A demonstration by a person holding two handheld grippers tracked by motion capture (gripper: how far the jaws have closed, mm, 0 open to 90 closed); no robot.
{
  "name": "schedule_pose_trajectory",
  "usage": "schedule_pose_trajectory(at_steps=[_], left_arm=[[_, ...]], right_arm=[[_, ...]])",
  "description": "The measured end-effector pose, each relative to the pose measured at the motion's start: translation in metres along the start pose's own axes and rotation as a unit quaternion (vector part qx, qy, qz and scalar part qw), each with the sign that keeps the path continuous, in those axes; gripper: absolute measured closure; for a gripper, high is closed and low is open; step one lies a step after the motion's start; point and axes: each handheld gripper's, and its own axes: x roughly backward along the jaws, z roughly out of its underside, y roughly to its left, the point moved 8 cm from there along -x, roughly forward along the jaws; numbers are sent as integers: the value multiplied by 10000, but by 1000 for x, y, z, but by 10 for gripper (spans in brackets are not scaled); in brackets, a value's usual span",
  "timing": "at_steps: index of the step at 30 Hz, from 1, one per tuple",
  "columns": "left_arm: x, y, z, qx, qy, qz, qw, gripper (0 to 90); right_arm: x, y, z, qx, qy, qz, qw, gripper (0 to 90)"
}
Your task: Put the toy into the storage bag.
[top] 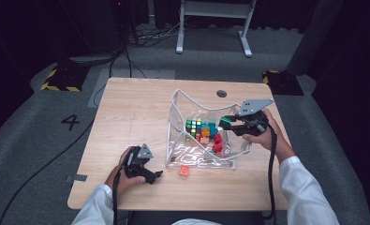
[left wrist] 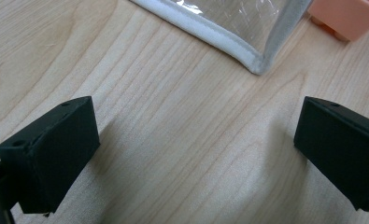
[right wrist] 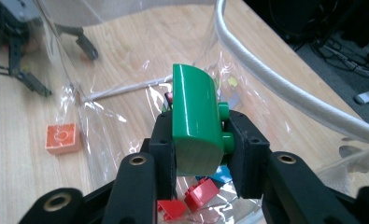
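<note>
light wooden table [top: 126, 117], clear bag [top: 182, 112] on it. glossy green curved brick [right wrist: 196, 123] pinched by right gripper [right wrist: 198, 140], held above the bag. left gripper [left wrist: 191, 154] spread wide, low over the table.

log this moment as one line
right gripper: holds green block over clear bag | left gripper: open, by orange block

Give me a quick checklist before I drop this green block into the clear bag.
1. Right gripper clamps the green block: ok.
2. Block is above the clear bag opening: ok, judging by the high view.
3. Bag mouth is open, rim standing up: ok.
4. Left gripper is open, empty and clear of the bag: ok.
5. Orange block is packed: not ok, it lies on the table outside the bag.
</note>
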Motion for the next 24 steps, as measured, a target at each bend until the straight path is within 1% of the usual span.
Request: schedule_pose_trajectory(at_steps=[3,5,6,8,9,10,11,13,16,17,20,22,23,24], left_arm=[[0,0,0,1,-1,0,10000,1],[0,0,0,0,-1,-1,10000,1],[0,0,0,-1,-1,0,10000,1],[0,0,0,1,-1,1,10000,1],[0,0,0,-1,0,0,10000,1],[0,0,0,1,-1,0,10000,1],[0,0,0,-1,0,0,10000,1],[0,0,0,0,-1,0,10000,1],[0,0,0,2,-2,0,10000,1],[0,0,0,0,-1,0,10000,1],[0,0,0,0,0,-1,10000,1],[0,0,0,2,-3,-1,10000,1],[0,0,0,1,-1,-11,10000,1],[0,0,0,3,-2,-1,10000,1]], right_arm=[[-3,0,-2,1,141,-2,9999,664],[-6,-1,-1,54,372,-51,9993,664],[-8,-2,1,108,506,-39,9987,664],[-10,-3,4,91,743,-53,9972,663],[-12,-5,6,75,963,3,9953,663],[-13,-7,8,83,1086,6,9940,664],[-14,-8,10,139,1180,3,9929,663],[-17,-11,14,149,1449,43,9893,664],[-21,-12,21,122,1723,0,9850,663],[-21,-12,24,169,1922,-10,9812,663],[-21,-11,30,219,2149,-41,9764,663],[-19,-11,33,184,2226,-80,9747,663],[-18,-11,34,253,2288,-99,9731,663],[-17,-11,36,230,2385,-81,9708,662]])
